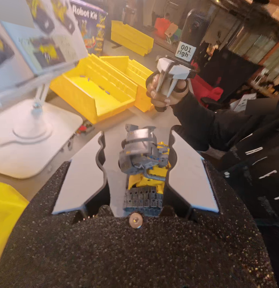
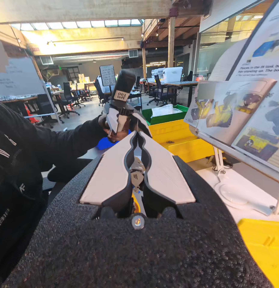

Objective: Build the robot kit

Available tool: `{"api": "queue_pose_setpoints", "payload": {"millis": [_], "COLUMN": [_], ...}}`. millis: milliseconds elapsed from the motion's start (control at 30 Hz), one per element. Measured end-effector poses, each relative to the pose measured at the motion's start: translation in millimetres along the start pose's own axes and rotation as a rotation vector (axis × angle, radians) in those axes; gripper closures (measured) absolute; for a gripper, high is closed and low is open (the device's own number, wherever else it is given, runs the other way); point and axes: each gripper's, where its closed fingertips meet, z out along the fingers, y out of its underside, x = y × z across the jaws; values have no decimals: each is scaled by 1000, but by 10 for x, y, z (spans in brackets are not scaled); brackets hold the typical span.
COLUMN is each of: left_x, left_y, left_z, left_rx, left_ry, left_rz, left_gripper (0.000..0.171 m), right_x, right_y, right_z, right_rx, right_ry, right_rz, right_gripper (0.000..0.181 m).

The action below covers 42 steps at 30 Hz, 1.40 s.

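Bright skylight glare overhead (right view); motion blur, fisheye-warped edges.

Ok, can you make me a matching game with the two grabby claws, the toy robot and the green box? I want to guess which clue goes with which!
Things:
1. left gripper
2. right gripper
3. toy robot
4. green bin

Clues:
A. fingertips pressed together
B. has clear plastic inside
C. fingers wide apart
D. yellow and grey, sitting between two fingers

Right pairs: 1-C, 2-A, 3-D, 4-B.
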Motion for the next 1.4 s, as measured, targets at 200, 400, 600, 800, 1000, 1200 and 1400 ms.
{"api": "queue_pose_setpoints", "payload": {"millis": [200,400,600,800,1000,1200,1400], "left_x": [46,146,520,694,719,731,740], "left_y": [507,442,378,441,443,438,437], "left_z": [235,431,402,385,382,386,375], "left_rx": [92,22,4,44,65,70,83], "left_ry": [257,181,35,-95,-86,-84,-86], "left_rz": [-581,-364,298,605,653,700,723], "left_gripper": [57,90,99,99,99,99,100], "right_x": [84,81,-41,-289,-440,-442,-460], "right_y": [410,441,318,307,304,274,319], "right_z": [-325,-499,-595,-562,-450,-310,-193], "right_rx": [72,96,158,210,233,267,297], "right_ry": [50,84,99,57,23,2,10], "right_rz": [205,233,284,431,601,769,872], "right_gripper": [181,181,181,181,181,181,181]}}
